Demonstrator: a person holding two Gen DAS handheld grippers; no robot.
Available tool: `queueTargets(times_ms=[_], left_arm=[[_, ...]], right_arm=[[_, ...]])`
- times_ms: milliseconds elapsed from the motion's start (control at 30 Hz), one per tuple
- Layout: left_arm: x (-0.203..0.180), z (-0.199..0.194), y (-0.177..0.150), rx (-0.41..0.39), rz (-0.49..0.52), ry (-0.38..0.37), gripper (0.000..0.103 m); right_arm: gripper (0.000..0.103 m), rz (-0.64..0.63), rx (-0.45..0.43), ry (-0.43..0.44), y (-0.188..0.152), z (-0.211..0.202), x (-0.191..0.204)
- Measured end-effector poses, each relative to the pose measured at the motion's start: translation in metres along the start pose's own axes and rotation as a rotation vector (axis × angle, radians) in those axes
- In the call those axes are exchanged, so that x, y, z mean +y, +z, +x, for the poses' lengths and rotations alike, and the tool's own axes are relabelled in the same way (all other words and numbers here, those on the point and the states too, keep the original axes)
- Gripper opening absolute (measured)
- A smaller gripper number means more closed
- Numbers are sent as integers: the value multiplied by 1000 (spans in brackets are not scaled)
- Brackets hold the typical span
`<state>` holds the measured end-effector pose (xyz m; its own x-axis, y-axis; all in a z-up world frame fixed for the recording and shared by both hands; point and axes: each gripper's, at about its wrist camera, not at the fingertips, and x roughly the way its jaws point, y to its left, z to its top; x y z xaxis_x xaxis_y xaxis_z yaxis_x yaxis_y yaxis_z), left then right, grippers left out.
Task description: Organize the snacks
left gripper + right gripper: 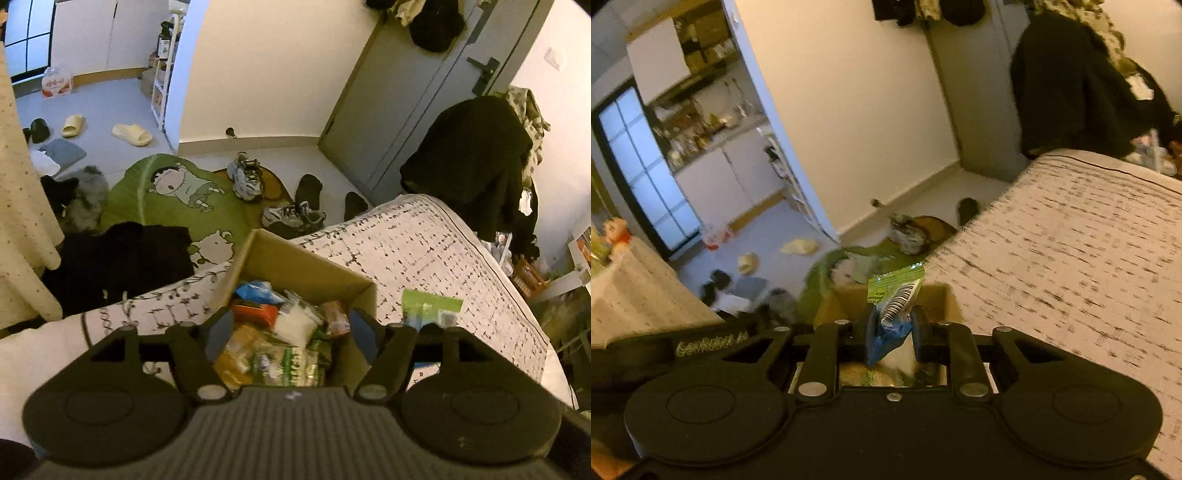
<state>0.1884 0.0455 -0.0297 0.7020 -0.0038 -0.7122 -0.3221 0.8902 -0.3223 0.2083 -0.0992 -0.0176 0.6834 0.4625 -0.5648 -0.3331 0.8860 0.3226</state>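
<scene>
Right claw (893, 334) is pinching a green snack packet (895, 291) over the cardboard box (942, 301), probably dropping it next; left claw (291, 332) is hanging wide, empty.

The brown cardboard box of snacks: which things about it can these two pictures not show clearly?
- Left wrist view: the brown cardboard box has its near side hidden by the open left tongs.
- Same view: the packets' labels are blurred.
- Right wrist view: the green-and-blue snack packet in the shut right tongs covers the contents.
</scene>
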Motion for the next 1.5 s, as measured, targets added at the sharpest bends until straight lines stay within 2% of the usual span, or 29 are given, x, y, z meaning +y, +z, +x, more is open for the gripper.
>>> queueTargets(times_ms=[67,133,200,267,367,633,833,900,933,1100,1200,1300,1500], left_arm=[[7,-6,4,-3,-15,-2,72],[13,-14,8,-10,-25,2,73],[16,-20,12,-21,-21,2,75],[20,-27,15,-35,-16,3,80],[25,-37,18,-49,-25,13,83],[30,-58,22,-55,-34,63,84],[25,-80,14,-74,-8,62,91],[24,-87,10,-86,4,53,98],[23,-91,7,-94,12,50,102],[18,-109,-10,-112,50,10,103],[15,-119,-20,-121,61,-2,103],[13,-125,-33,-110,92,-17,103],[12,-128,-56,-80,153,-27,103]], right_arm=[[21,-51,11,-9,9,8,9],[23,-35,20,28,16,12,11],[30,-11,24,3,20,12,13],[34,-23,11,-10,19,7,16],[36,-34,23,-1,14,-1,21],[44,-55,23,-3,8,-30,34],[68,-63,4,-51,1,-62,34],[85,-69,-8,-83,-3,-76,36],[88,-75,-18,-95,-6,-82,36],[103,-88,-55,-126,-18,-115,35],[103,-97,-50,-136,-25,-129,31],[103,-84,-26,-99,-35,-141,22],[103,-132,-36,-141,-56,-162,13]])
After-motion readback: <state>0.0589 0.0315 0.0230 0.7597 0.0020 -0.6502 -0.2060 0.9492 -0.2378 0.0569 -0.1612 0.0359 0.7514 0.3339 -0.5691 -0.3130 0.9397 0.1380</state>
